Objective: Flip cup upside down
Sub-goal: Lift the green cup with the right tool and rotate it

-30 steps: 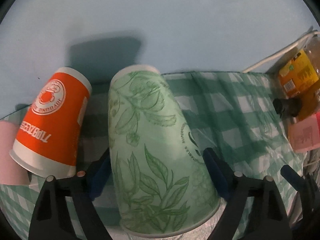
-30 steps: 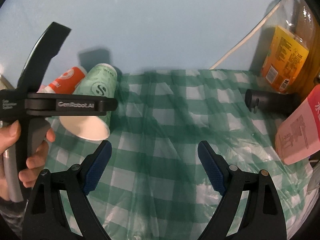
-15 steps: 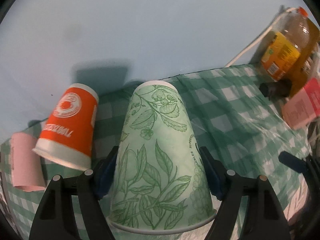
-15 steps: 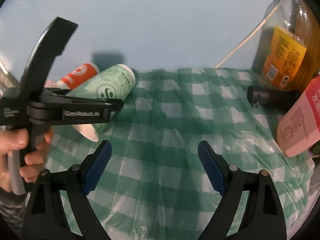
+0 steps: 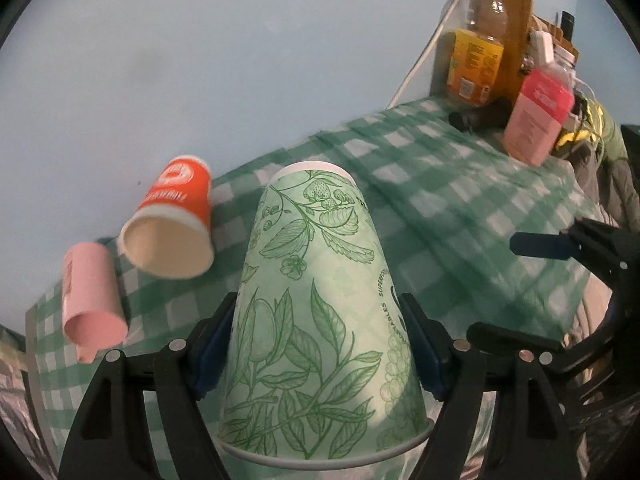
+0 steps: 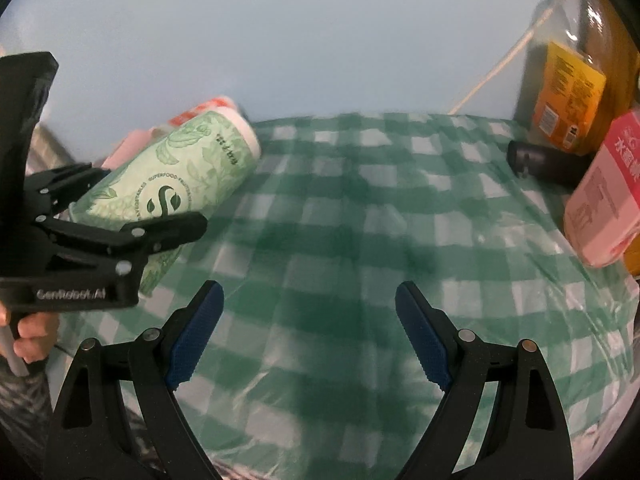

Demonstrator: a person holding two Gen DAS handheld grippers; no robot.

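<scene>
Left wrist view: left gripper point(image 5: 320, 344) clamped on the green cup point(image 5: 320, 340), blue pads point(image 5: 210, 354) pressing both sides of its wall. Cup's closed base points away from the camera, wide rim nearest the lens, held above the checked cloth point(image 5: 460, 216) on the bench. Orange cup point(image 5: 176, 216) to the left, tilted, mouth toward the camera; whether it touches the cloth I cannot tell. Pink roll point(image 5: 90, 296) further left, near the cloth's edge. Far right: bottle point(image 5: 476, 44) with orange cap, pink carton point(image 5: 536, 120) beside it, dark cylinder point(image 5: 480, 118) lying between them. Right gripper point(image 5: 568, 244) enters at the right edge.

Right wrist view: right gripper point(image 6: 310, 336) holds nothing, jaws wide apart over the cloth point(image 6: 360, 240). At left, left gripper point(image 6: 108, 236) holds the green cup point(image 6: 180, 184) tilted, base toward the wall, off the cloth. Hand point(image 6: 28, 336) grips its handle. Bottle point(image 6: 568, 80), carton point(image 6: 608, 188) and cylinder point(image 6: 548, 164) at right. Image blurred.
</scene>
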